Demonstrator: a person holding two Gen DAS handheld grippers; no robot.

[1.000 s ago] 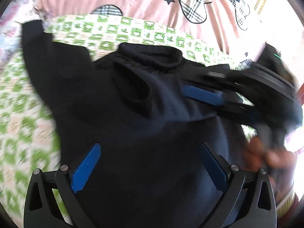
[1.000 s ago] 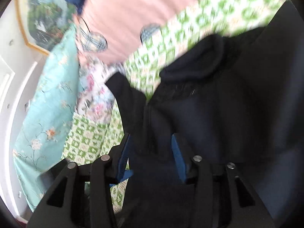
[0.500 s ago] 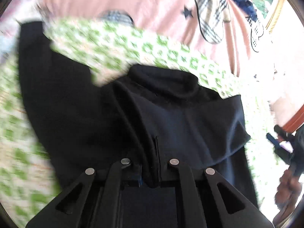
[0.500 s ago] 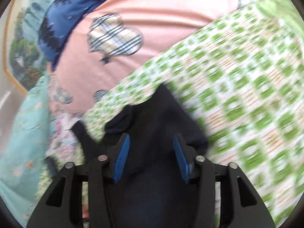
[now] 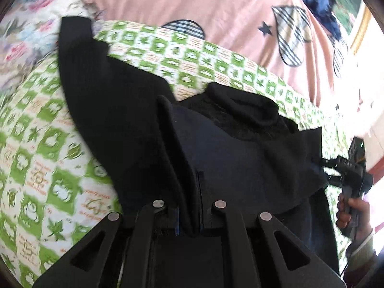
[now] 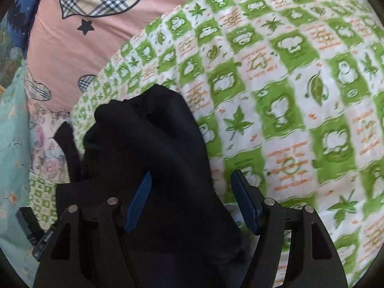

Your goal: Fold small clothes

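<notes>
Green-checked bedspread [image 6: 300, 76] carries the black sweater [image 5: 216, 148]. Left tool [image 5: 189, 218] is clamped on a raised fold of it; right tool [image 6: 192, 199] is spread wide, sleeve cloth lying between its fingers.

Bed cover: a green-and-white checked quilt [image 6: 300, 110] with frog and leaf prints fills the right wrist view from 12 to 5 o'clock.
Pink bedding: a pink sheet [image 5: 228, 21] with plaid hearts and dark stars lies beyond it, at 12 o'clock in the left wrist view.
Floral fabric: pale flowered cloth [image 5: 26, 36] at 10 o'clock there.
Teal fabric: a teal flowered cloth [image 6: 12, 129] at 9 o'clock in the right wrist view.
Wall: a gold-framed picture [image 5: 355, 21] at 2 o'clock, left wrist view.
Light: bright daylight.
</notes>
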